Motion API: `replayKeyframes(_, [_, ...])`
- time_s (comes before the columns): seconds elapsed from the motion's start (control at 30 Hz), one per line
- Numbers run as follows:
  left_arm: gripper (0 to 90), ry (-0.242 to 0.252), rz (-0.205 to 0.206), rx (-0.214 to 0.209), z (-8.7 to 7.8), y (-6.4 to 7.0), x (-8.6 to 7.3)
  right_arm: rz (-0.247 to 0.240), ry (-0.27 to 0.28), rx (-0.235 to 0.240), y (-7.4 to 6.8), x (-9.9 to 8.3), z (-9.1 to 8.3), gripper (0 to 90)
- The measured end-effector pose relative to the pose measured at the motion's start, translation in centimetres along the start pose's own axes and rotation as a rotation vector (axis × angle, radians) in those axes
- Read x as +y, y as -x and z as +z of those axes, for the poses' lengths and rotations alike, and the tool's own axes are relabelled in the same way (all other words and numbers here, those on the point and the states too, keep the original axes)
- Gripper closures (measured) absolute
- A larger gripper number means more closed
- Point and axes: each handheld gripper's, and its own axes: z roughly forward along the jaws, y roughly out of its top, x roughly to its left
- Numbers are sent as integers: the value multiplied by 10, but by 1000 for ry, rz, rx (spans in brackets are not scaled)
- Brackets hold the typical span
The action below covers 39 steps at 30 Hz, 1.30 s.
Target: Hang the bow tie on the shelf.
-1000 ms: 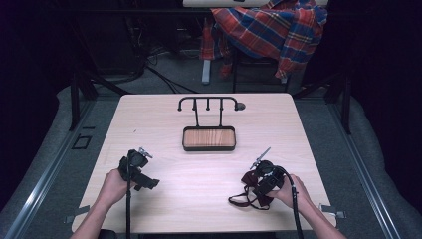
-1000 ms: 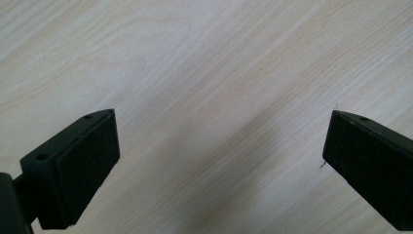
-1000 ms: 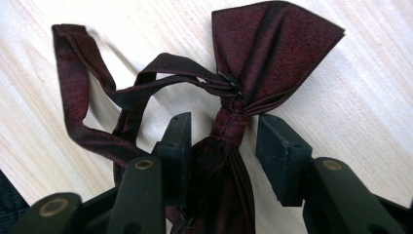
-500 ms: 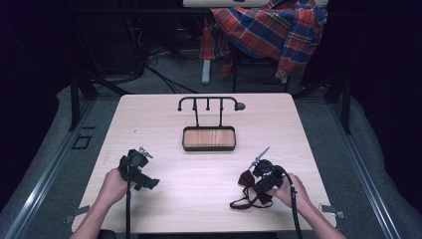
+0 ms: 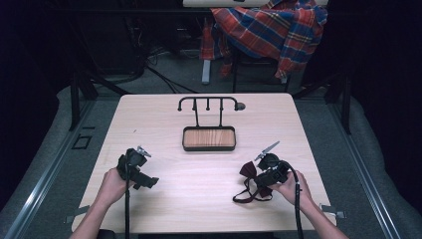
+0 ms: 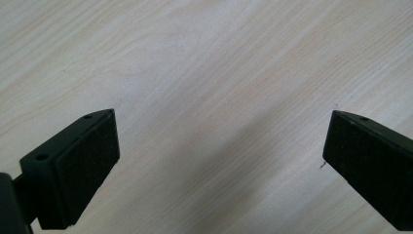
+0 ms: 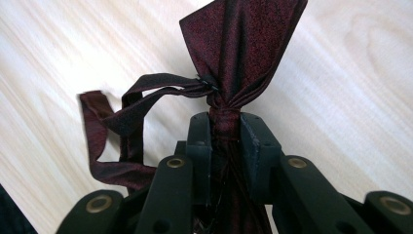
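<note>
bow tie: the dark red bow tie (image 7: 241, 48) sits at the right front of the table (image 5: 209, 199), pinched at its knot, one wing fanning out past the jaws, strap (image 7: 122, 136) looping off to the side

right gripper: right gripper (image 5: 271, 175) is clamped tight on the knot, jaws closed on the fabric, so it's got a proper grab

what changed: compared with a second ago the right hand has slid a bit left and toward the front edge, and the tie went with it; the strap now drags on the wood behind

meaning: looks to me like the pick-up is done and the carry is just starting

left gripper: left gripper (image 5: 135, 168) hangs over bare wood at the left front, jaws wide apart, nothing between them, hasn't budged

stand: the hook rack with its wooden tray (image 5: 209, 138) waits mid-table, well apart from the tie; my guess is that's where it's headed
</note>
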Motion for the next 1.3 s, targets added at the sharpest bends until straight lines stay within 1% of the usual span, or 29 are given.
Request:
replayKeyframes(0.1, [0,1,-1,4,0,0,0,21,23,-2,1,0,-1,754])
replayKeyframes(0.13, [0,1,0,3,0,0,0,11,18,-16,1,1,-2,754])
replayKeyframes(0.17, [0,-3,1,-2,0,0,1,10,23,-14,1,0,-2,754])
replayKeyframes(0.23, [0,-4,2,-1,0,1,1,24,48,-16,1,0,-4,753])
replayKeyframes(0.27, [0,-5,2,-2,1,1,1,11,44,-29,2,0,-6,753])
replayKeyframes(0.33, [0,-6,2,-3,1,1,1,27,76,-29,2,0,-8,753])
replayKeyframes(0.53, [0,-4,2,-1,1,1,0,35,102,-57,4,1,-12,753])
replayKeyframes(0.57, [0,-7,3,-1,0,1,0,34,100,-61,4,1,-13,753])
replayKeyframes(0.67, [0,-8,6,4,-1,2,-1,46,131,-68,3,2,-14,753])
replayKeyframes(0.73, [0,-4,1,4,-1,2,-1,35,133,-81,4,3,-16,753])
replayKeyframes(0.77, [0,-5,1,5,-1,1,-1,40,149,-81,4,4,-17,753])
replayKeyframes(0.8, [0,-6,2,7,0,1,0,39,143,-84,4,5,-18,753])
replayKeyframes(0.87, [0,-8,-1,11,1,0,0,49,161,-89,5,6,-19,753])
replayKeyframes(0.97, [0,-10,2,5,1,1,1,52,172,-100,5,7,-20,753])
replayKeyframes(1.0, [0,-13,6,6,1,1,1,41,172,-107,6,7,-21,753])
replayKeyframes(1.03, [0,-20,6,11,1,1,0,46,174,-108,6,7,-22,753])
replayKeyframes(1.1, [0,-25,3,11,1,1,-1,60,205,-102,6,7,-25,753])
replayKeyframes(1.17, [0,-20,-3,15,1,0,-1,60,213,-106,7,8,-27,753])
replayKeyframes(1.23, [0,-24,-4,13,1,0,0,58,227,-110,7,10,-27,753])
replayKeyframes(1.3, [0,-30,-1,16,2,1,0,45,225,-120,9,12,-28,753])
